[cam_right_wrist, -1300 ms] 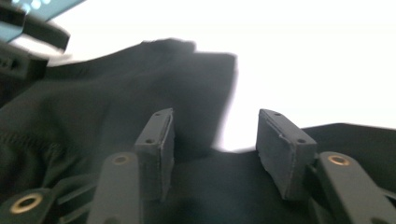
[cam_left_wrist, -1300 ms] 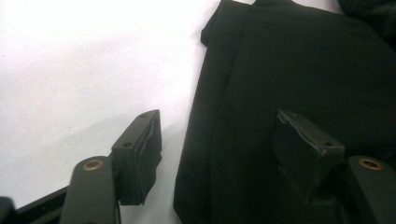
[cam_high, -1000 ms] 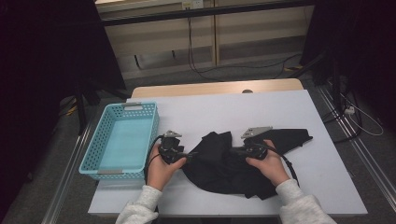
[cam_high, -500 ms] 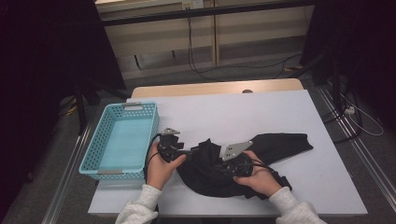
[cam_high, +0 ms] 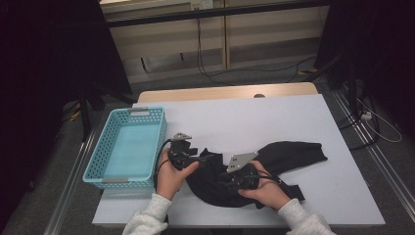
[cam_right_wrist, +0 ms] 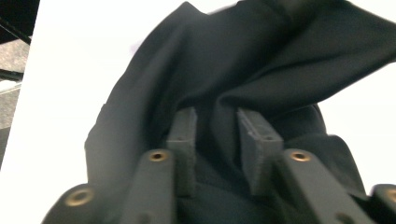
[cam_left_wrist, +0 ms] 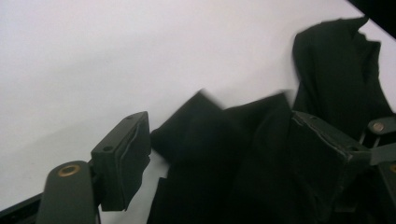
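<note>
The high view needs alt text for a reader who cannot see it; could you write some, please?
Two hands work a crumpled black garment on a white table, each with a hand-held gripper: left, right. A turquoise basket sits beside them.

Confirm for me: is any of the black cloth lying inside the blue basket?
No: in the high view the blue basket holds nothing, while the black cloth lies on the white table to its right.

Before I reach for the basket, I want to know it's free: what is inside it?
The turquoise basket shows a bare floor with nothing in it. Its near wall hides a thin strip of the floor behind it, so that part I cannot check.
</note>
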### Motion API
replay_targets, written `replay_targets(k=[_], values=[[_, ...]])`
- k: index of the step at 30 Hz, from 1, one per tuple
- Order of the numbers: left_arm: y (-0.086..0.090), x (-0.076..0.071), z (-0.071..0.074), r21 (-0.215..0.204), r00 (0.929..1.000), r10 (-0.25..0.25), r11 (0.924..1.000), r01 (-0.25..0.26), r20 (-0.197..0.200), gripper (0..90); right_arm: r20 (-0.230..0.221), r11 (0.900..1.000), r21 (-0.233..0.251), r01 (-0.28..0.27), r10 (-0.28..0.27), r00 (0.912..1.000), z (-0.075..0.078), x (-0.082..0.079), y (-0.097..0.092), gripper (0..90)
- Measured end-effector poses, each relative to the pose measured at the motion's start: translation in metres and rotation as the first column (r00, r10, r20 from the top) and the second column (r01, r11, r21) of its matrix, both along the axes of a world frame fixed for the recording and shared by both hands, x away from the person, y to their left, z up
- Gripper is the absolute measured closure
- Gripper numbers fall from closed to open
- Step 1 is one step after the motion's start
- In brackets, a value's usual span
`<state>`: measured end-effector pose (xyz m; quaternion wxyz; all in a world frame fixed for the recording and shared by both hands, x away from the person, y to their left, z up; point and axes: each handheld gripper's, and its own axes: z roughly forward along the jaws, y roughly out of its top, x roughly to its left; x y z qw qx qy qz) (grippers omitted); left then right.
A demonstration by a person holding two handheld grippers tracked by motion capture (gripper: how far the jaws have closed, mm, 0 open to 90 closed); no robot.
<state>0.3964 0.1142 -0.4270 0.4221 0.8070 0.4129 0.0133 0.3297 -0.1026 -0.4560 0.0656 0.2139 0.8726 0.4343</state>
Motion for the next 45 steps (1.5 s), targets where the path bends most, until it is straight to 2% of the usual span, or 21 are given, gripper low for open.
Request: replay_targets(k=[3, 4, 5, 6, 7, 10, 13, 15, 17, 18, 22, 24, 26, 28, 33, 35, 38, 39, 41, 42, 45], values=[[0.001, -0.001, -0.002, 0.006, 0.9988, -0.026, 0.9996, 0.026, -0.042, 32.6, 0.001, 0.9999, 0.013, -0.002, 0.002, 1.0000, 0.001, -0.001, 0.003, 58.4], [0.001, -0.002, -0.002, 0.012, 0.9963, -0.051, 0.9986, 0.052, -0.069, 51.0, 0.002, 1.0000, 0.009, -0.002, 0.002, 1.0000, 0.001, -0.001, 0.004, 56.8], [0.002, -0.002, -0.002, 0.013, 0.9947, -0.052, 0.9985, 0.053, -0.089, 61.0, 0.000, 1.0000, 0.006, 0.005, -0.005, 1.0000, 0.001, -0.001, 0.005, 55.8], [0.003, -0.002, -0.002, 0.021, 0.9935, -0.054, 0.9982, 0.056, -0.100, 60.2, 0.001, 1.0000, 0.004, 0.004, -0.004, 1.0000, 0.002, -0.001, 0.004, 55.1], [0.003, -0.003, -0.002, 0.031, 0.9924, -0.054, 0.9978, 0.058, -0.110, 68.1, -0.005, 0.9999, 0.009, 0.009, -0.009, 1.0000, 0.003, 0.000, 0.003, 53.8], [0.005, -0.004, -0.002, 0.041, 0.9887, -0.060, 0.9970, 0.066, -0.137, 78.1, -0.005, 0.9985, 0.031, 0.046, -0.046, 0.9989, 0.011, 0.006, -0.006, 52.5], [0.008, -0.005, -0.002, 0.047, 0.9872, -0.059, 0.9967, 0.067, -0.148, 83.8, -0.017, 0.9847, 0.073, 0.158, -0.157, 0.9874, 0.018, 0.017, -0.020, 47.2], [0.009, -0.005, -0.002, 0.052, 0.9869, -0.058, 0.9965, 0.066, -0.151, 84.7, -0.017, 0.9670, 0.061, 0.248, -0.247, 0.9689, 0.019, 0.025, -0.027, 47.6], [0.010, -0.005, -0.003, 0.057, 0.9863, -0.058, 0.9961, 0.067, -0.155, 85.1, -0.044, 0.9590, 0.062, 0.277, -0.274, 0.9606, 0.016, 0.032, -0.028, 51.2], [0.010, -0.005, -0.003, 0.061, 0.9854, -0.060, 0.9956, 0.071, -0.159, 85.4, -0.072, 0.9577, 0.075, 0.278, -0.273, 0.9594, 0.013, 0.035, -0.026, 52.5], [0.013, -0.006, -0.003, 0.064, 0.9867, -0.060, 0.9955, 0.070, -0.151, 85.6, -0.130, 0.9626, 0.001, 0.271, -0.268, 0.9545, 0.001, 0.040, -0.012, 59.3], [0.014, -0.007, -0.002, 0.062, 0.9863, -0.059, 0.9956, 0.069, -0.154, 85.8, -0.153, 0.9667, -0.016, 0.255, -0.255, 0.9549, -0.003, 0.040, -0.009, 69.2], [0.015, -0.007, -0.002, 0.062, 0.9860, -0.058, 0.9957, 0.068, -0.157, 86.0, -0.154, 0.9695, -0.007, 0.245, -0.243, 0.9577, 0.000, 0.040, -0.012, 82.9], [0.015, -0.007, -0.002, 0.061, 0.9863, -0.060, 0.9957, 0.070, -0.154, 86.1, -0.151, 0.9666, 0.029, 0.255, -0.248, 0.9570, 0.004, 0.041, -0.020, 85.7], [0.014, -0.006, 0.000, 0.041, 0.9909, -0.063, 0.9968, 0.068, -0.118, 85.6, -0.082, 0.9397, 0.089, 0.330, -0.323, 0.9427, 0.019, 0.040, -0.047, 86.3], [0.012, -0.006, 0.001, 0.030, 0.9936, -0.059, 0.9976, 0.062, -0.096, 82.8, -0.038, 0.9191, 0.095, 0.382, -0.380, 0.9240, 0.023, 0.040, -0.060, 86.2], [0.012, -0.003, 0.001, 0.049, 0.9994, -0.029, 0.9983, 0.030, -0.019, 53.5, 0.014, 0.8879, 0.062, 0.456, -0.457, 0.8891, 0.025, 0.040, -0.081, 86.1], [0.012, -0.002, 0.001, 0.047, 0.9998, -0.018, 0.9987, 0.019, -0.013, 50.2, 0.026, 0.8780, 0.045, 0.477, -0.478, 0.8780, 0.024, 0.041, -0.088, 86.0], [0.012, -0.001, 0.000, 0.043, 1.0000, 0.005, 0.9990, -0.005, -0.008, 39.1, 0.025, 0.8564, 0.038, 0.515, -0.516, 0.8562, 0.021, 0.042, -0.099, 85.9], [0.012, 0.000, 0.000, 0.053, 0.9999, 0.014, 0.9985, -0.014, 0.002, 33.6, 0.010, 0.8496, 0.036, 0.526, -0.527, 0.8499, 0.019, 0.043, -0.104, 85.8], [0.012, 0.000, 0.000, 0.055, 1.0000, 0.009, 0.9984, -0.009, -0.002, 32.8, -0.002, 0.8198, -0.002, 0.573, -0.573, 0.8198, 0.015, 0.044, -0.115, 85.3]])
